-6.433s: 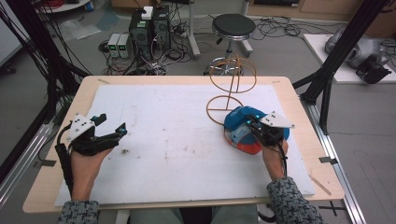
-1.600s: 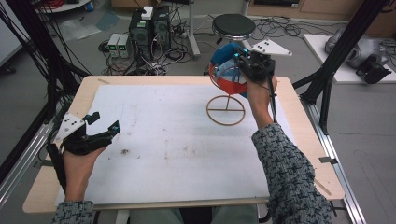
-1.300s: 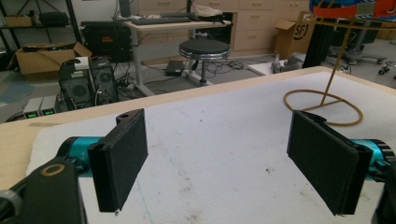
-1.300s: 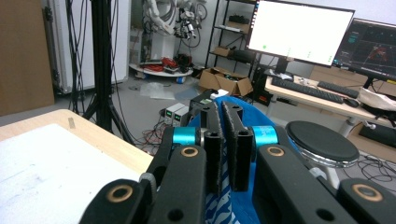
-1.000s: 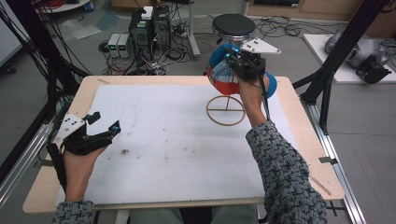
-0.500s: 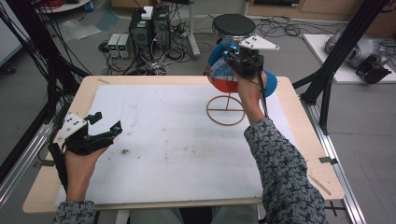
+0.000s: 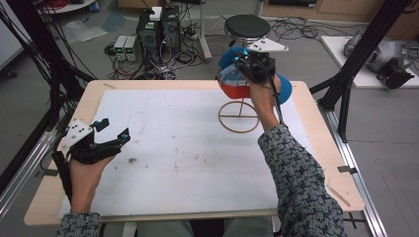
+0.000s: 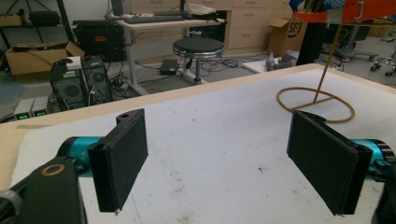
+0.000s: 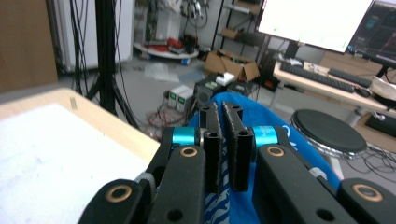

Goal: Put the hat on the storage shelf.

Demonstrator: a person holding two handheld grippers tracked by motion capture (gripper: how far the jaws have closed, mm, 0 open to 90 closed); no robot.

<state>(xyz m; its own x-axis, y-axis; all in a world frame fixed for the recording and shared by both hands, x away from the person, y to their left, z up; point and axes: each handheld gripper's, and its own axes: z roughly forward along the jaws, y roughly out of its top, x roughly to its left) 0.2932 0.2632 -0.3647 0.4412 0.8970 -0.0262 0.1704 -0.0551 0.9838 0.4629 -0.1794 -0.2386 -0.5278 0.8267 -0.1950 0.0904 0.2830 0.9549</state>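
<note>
One blue-and-red fabric cap [image 7: 237, 81] is held pinched by the right gripper [image 7: 253, 61] atop the wire stand [image 7: 240, 114], release judged pending; the left gripper [image 7: 106, 136] is spread empty.

Stand's [image 7: 239, 116] top hidden behind blue and red cap [image 7: 232, 83], cap cropped in left gripper view

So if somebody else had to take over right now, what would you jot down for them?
Right gripper: jaws shut on the blue and red cap, held at the top of the wire stand at the table's far right.
Left gripper: jaws open, holding nothing, low over the white mat at near left.
Done: cap lifted to the stand.
Left: I cannot tell if it hangs yet; seat it and let go.
</note>
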